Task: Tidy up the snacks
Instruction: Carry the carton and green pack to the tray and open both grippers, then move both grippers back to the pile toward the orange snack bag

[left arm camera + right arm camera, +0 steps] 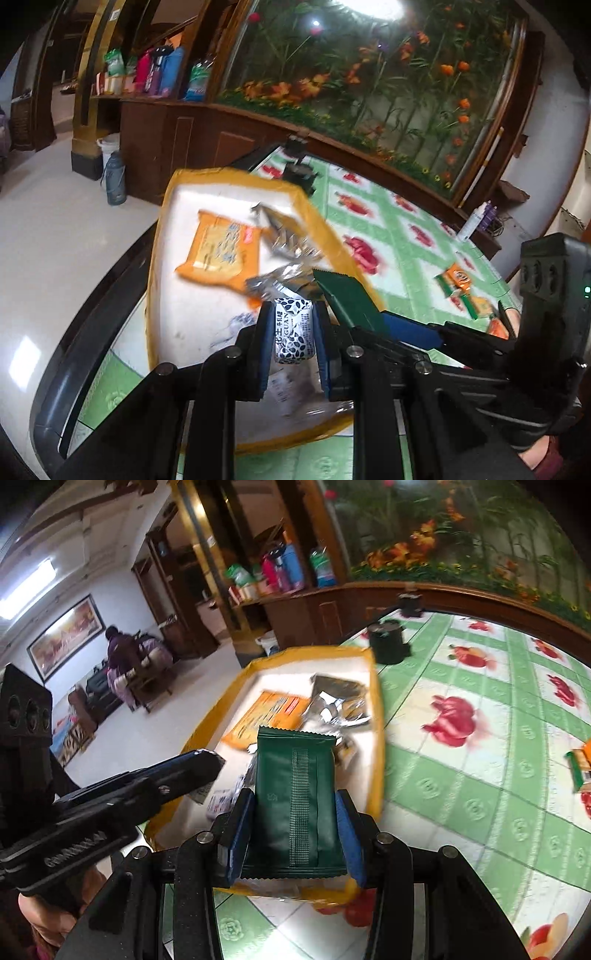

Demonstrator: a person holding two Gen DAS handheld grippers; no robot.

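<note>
A shallow yellow-rimmed white tray (376, 716) sat on the green-checked fruit-print tablecloth (480, 760), holding an orange snack packet (218, 251) at ten o'clock. The right gripper (295, 834) clamped a dark green foil packet (295, 805) half-open above the tray. The left gripper (293, 332) pinched a small black-and-white patterned packet (293, 332), nearly closed.

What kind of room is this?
Probably a home living or dining room: a table with a fruit-print cloth, a wooden cabinet stacked with bottles and packets, and a framed picture on the wall.
</note>
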